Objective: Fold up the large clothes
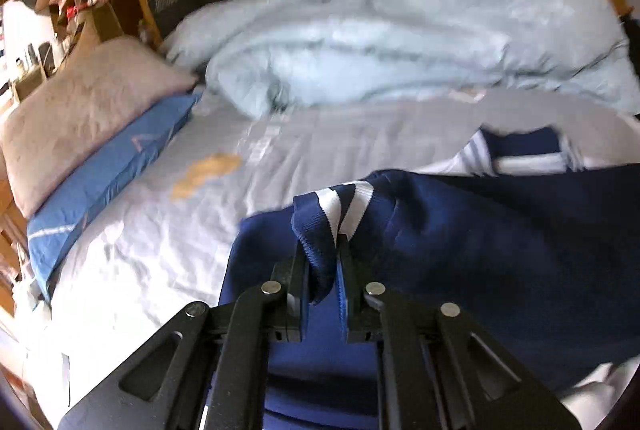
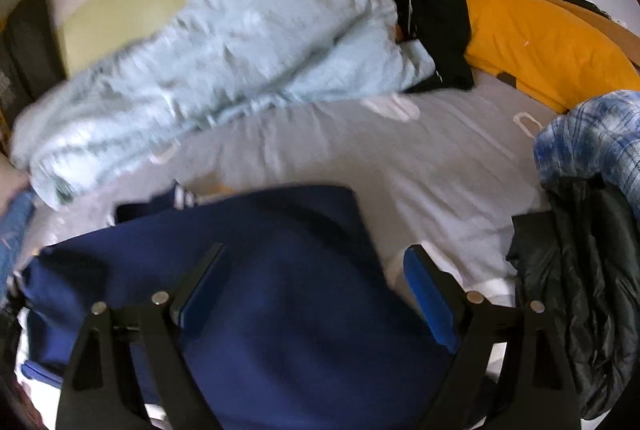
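Navy sweater w/ white stripes on its ribbed trim lies on the bed, filling the lower right of the left wrist view and the lower centre/left of the right wrist view. Fabric is dark blue, soft, bunched rather than flat. A ribbed cuff w/ two white bands sits mid-frame in the left view. A second striped bit of trim shows further back at right, blurred.

Left gripper: fingers together, clamped on that striped cuff; the ribbed cloth is pinched between the blue pads and hangs down a little betw. them.

Right gripper: fingers wide apart, one at lower left and one at lower right of its frame, over the sweater's plain navy body. Nothing is pinched; whether the fingers touch the cloth can't be told.

Bed sheet is pale grey-white, wrinkled, w/ an orange-tan patch left of centre in the left view. A rumpled light blue duvet is heaped across the upper half of both views. Grey pillow and blue pillow sit at the left edge of the left view. In the right view: yellow cloth upper right w/ a black garment beside it, a blue checked cloth at right edge, a dark puffy jacket below it. Both frames are somewhat motion-blurred.
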A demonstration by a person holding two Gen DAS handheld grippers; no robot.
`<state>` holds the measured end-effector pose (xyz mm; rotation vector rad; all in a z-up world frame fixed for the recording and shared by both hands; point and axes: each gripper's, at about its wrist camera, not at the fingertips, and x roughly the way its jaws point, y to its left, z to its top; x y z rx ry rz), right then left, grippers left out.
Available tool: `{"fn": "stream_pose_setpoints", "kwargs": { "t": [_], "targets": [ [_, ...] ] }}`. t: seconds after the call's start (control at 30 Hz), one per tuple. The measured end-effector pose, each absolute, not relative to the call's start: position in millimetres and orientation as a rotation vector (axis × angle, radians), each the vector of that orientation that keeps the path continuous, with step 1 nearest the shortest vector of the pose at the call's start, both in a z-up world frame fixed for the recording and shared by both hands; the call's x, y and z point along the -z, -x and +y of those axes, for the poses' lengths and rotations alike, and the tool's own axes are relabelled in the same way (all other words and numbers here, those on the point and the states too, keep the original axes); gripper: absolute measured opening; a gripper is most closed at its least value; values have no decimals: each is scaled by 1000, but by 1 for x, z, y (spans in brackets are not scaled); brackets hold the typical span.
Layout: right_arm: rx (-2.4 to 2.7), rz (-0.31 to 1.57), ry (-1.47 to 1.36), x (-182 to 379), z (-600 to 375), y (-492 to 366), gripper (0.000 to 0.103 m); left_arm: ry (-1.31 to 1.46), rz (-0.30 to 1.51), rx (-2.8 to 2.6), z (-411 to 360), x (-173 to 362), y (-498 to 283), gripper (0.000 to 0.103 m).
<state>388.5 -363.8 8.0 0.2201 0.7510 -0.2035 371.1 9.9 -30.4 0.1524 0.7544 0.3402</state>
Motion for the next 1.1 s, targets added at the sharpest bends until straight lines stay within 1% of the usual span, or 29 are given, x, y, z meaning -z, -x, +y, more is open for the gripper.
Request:
{"fn": "stream_pose_setpoints", "kwargs": {
  "t": [0.13,0.23,0.27,0.3,0.33,0.37,0.4,0.43,0.47,0.5,0.53,0.57,0.6,0.63,0.67,0.8,0.93,1.1],
  "targets": [
    [240,821,-167,5,-360,-397,87,-155,841,-415,26,56,-385,10],
    [247,827,-162,7,-359,-397,87,-158,818,-464,33,53,-386,11],
    [250,827,-159,7,-359,-397,87,-159,803,-483,33,51,-385,14],
    [253,827,-157,8,-359,-397,87,-155,791,-500,35,51,-383,23],
    [255,829,-157,8,-359,-397,87,-146,776,-505,37,49,-381,26],
    [257,829,-158,8,-359,-397,88,-141,761,-505,39,45,-379,34],
    [258,828,-162,8,-359,-397,88,-139,749,-503,38,42,-376,52],
    [257,824,-167,7,-360,-397,89,-125,727,-476,37,36,-372,62],
    [253,819,-170,7,-359,-396,89,-107,704,-441,37,29,-370,76],
    [249,812,-173,6,-359,-395,90,-86,674,-400,36,22,-365,80],
    [244,798,-177,4,-359,-394,91,-75,651,-372,33,16,-360,81],
    [239,783,-178,2,-358,-392,94,-76,632,-350,28,10,-356,84],
    [236,771,-177,1,-357,-391,95,-85,605,-323,23,5,-352,91],
    [232,745,-174,-3,-356,-389,98,-94,580,-304,18,0,-350,96],
    [230,721,-170,-6,-354,-387,102,-109,554,-296,13,-4,-346,102],
    [213,627,-154,-18,-346,-378,103,-136,446,-191,-11,-22,-327,103],
    [142,541,-183,-31,-340,-368,103,-77,410,-71,-20,-35,-316,103],
    [113,468,-172,-40,-330,-358,103,-63,390,-59,-24,-43,-310,103]
  ]
}}
